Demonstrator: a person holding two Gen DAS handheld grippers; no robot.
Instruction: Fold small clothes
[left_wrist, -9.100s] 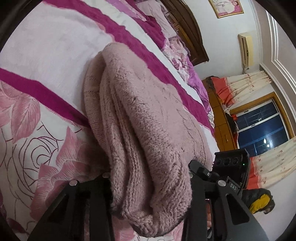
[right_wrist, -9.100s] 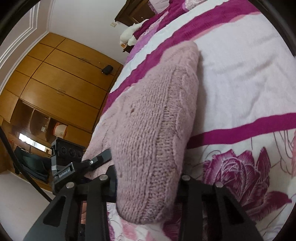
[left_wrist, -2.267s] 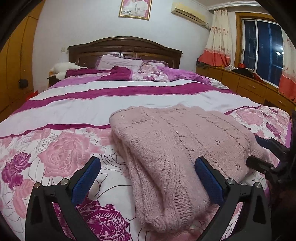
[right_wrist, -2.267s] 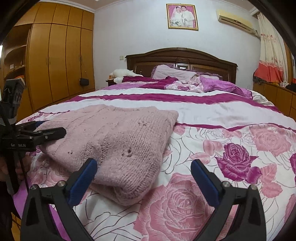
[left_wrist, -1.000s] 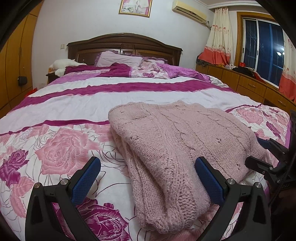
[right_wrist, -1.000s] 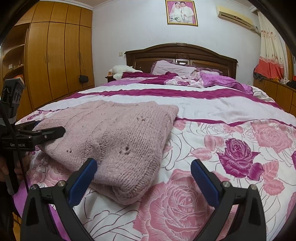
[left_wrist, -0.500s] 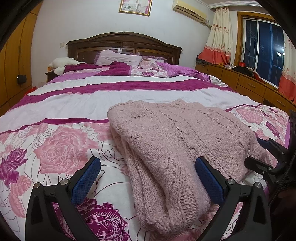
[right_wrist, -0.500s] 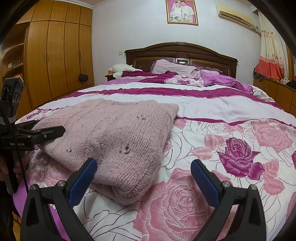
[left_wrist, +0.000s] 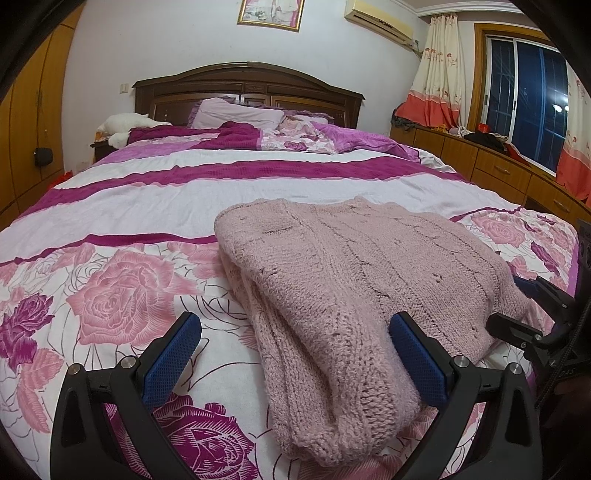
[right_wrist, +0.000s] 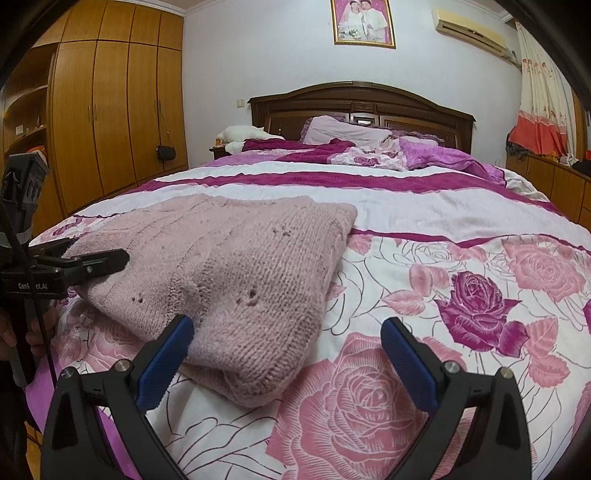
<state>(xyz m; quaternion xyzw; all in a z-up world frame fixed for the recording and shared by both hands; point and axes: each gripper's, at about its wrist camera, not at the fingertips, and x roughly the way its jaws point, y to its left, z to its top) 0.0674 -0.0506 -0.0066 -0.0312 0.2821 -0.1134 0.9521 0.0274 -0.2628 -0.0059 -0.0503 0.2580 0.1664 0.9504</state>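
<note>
Both grippers have let go since the earlier clamp on the knit and pulled back; the left gripper (left_wrist: 295, 354) and right gripper (right_wrist: 286, 354) hang spread wide and empty. Just beyond, the folded pink sweater (left_wrist: 354, 280) rests on the floral bedspread (left_wrist: 110, 291). A careless re-grab could drag its loose layers and undo the fold

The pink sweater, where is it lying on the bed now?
The pink sweater lies folded on the rose-printed bedspread near the foot of the bed, between the open left claw and the open right claw.
</note>
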